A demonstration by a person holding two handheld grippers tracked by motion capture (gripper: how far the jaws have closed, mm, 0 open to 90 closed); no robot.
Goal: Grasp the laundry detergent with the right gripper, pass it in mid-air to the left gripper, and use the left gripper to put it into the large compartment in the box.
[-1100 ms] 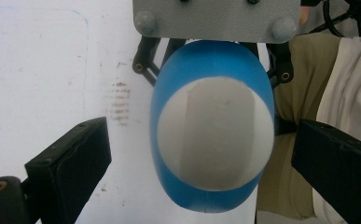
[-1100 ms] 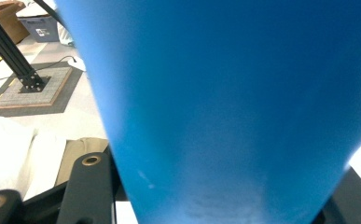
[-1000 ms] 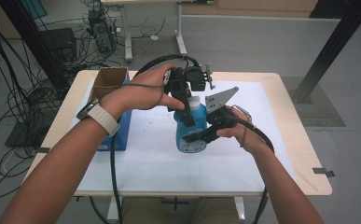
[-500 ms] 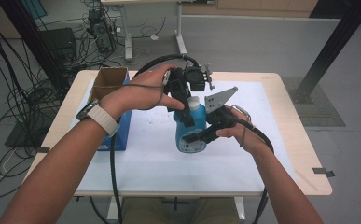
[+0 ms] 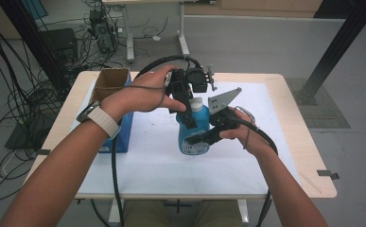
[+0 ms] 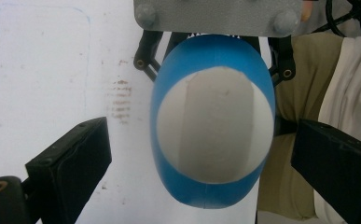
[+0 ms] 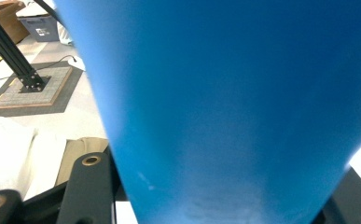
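A blue bottle point(image 5: 193, 137) with a white cap point(image 5: 197, 105) stands upright over the white mat point(image 5: 152, 151). My right gripper point(image 5: 198, 138) comes in from the right and is shut on the bottle's body. In the right gripper view the blue bottle point(image 7: 225, 93) is close up, with a black jaw on each side of it at the bottom. My left gripper point(image 5: 184, 99) points down over the cap. In the left gripper view its open jaws stand well apart on either side of the white cap point(image 6: 211, 126) and touch neither the cap nor the blue shoulder point(image 6: 201, 193).
An open cardboard box point(image 5: 108, 80) sits at the table's far left corner, and a blue box point(image 5: 123, 130) lies in front of it under my left forearm. The right gripper's grey plate point(image 5: 223, 98) sticks up beside the bottle. Cables trail off the table's back and front edges.
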